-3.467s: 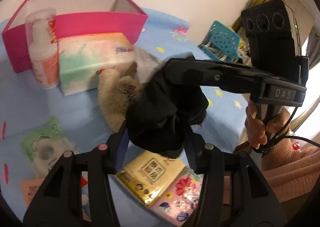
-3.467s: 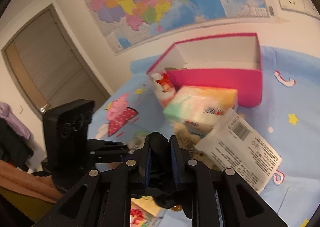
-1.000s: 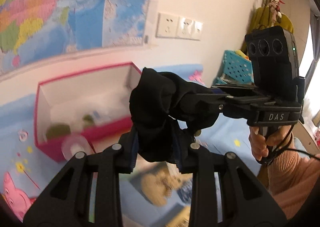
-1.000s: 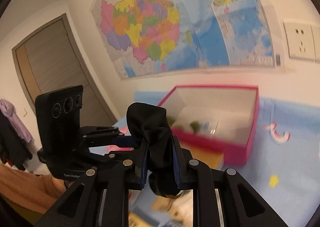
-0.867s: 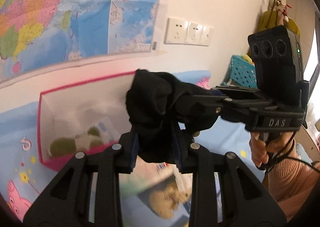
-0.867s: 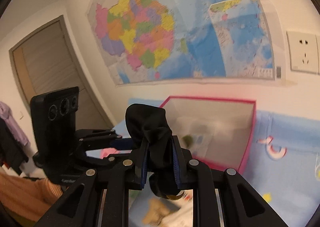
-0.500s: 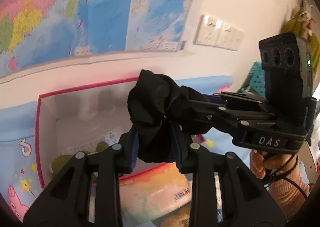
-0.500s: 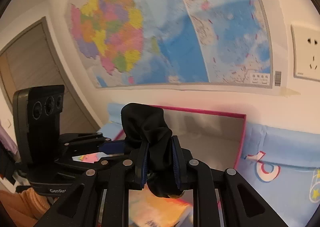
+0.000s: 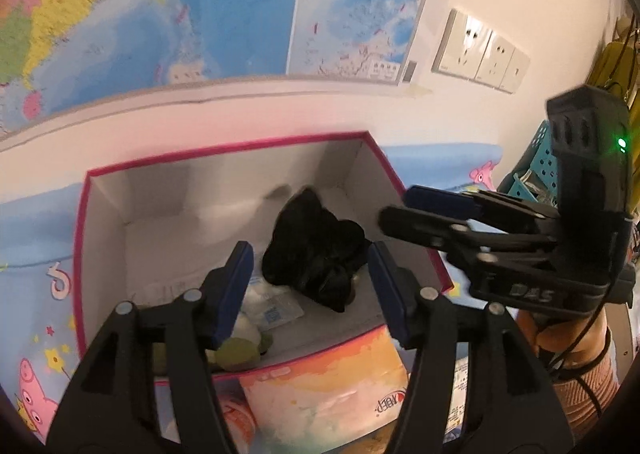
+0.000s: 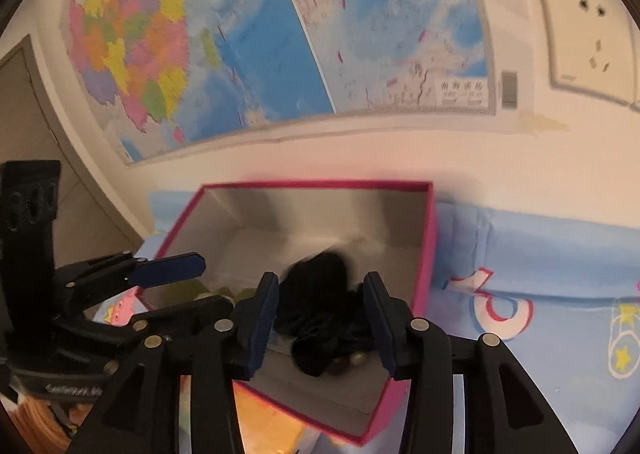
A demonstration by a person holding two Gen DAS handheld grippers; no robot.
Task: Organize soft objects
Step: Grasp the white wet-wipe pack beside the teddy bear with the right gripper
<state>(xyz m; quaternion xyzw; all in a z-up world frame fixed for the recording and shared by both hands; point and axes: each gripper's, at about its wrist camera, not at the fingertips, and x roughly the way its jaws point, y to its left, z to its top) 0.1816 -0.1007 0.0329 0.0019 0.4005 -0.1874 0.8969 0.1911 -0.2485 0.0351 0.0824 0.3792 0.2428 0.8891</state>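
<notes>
A crumpled black cloth (image 9: 316, 250) lies loose inside the pink box (image 9: 224, 149), over its right half. Both grippers hang above the box with their jaws opening. My left gripper (image 9: 312, 290) has its blue pads on either side of the cloth without touching it. My right gripper (image 10: 320, 286) frames the same black cloth (image 10: 320, 306), which is blurred and free of its pads. In the left wrist view the right gripper (image 9: 394, 205) reaches over the box's right wall. A green plush (image 9: 236, 350) and a white packet (image 9: 276, 312) lie in the box (image 10: 428, 254).
A tissue pack (image 9: 328, 390) lies against the box's near wall. The box stands against a wall with a map (image 10: 280, 33) and sockets (image 9: 480, 53). A teal basket (image 9: 538, 157) is at the right. A blue cartoon cloth (image 10: 540, 274) covers the table.
Both grippers moved in over the pink box holding the black cloth together. Their jaws have parted and the cloth has dropped out of them into the box.
</notes>
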